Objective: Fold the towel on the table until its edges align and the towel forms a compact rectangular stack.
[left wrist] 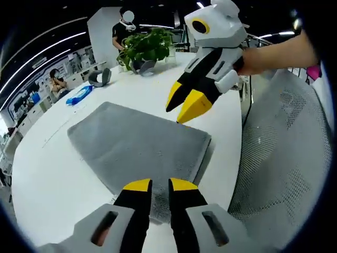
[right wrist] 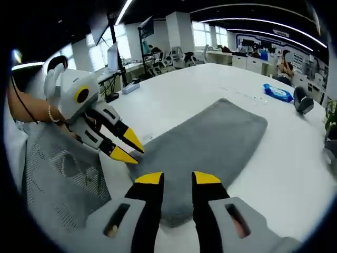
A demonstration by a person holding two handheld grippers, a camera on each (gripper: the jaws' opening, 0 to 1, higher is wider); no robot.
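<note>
The left hand-held gripper [left wrist: 160, 184] rises from the bottom of the left gripper view, its yellow-tipped jaws a little apart with nothing between them, hovering over the near edge of the towel [left wrist: 139, 145]. In the right gripper view the same gripper comes in from the left, held by a bare forearm with a beaded bracelet, its tips just beside the towel's corner.

The right hand-held gripper [right wrist: 178, 178] also stands with jaws spread and empty, poised over the towel's [right wrist: 210, 142] near end. In the left gripper view it points down toward the towel's far right corner.

The grey towel lies flat on the white surface [left wrist: 47, 174], near its edge. A mesh chair back [left wrist: 284, 153] stands beside that edge. Farther off on the surface sit a potted plant [left wrist: 147, 47], a blue packet [left wrist: 79, 96] and a grey headset [left wrist: 100, 77].
</note>
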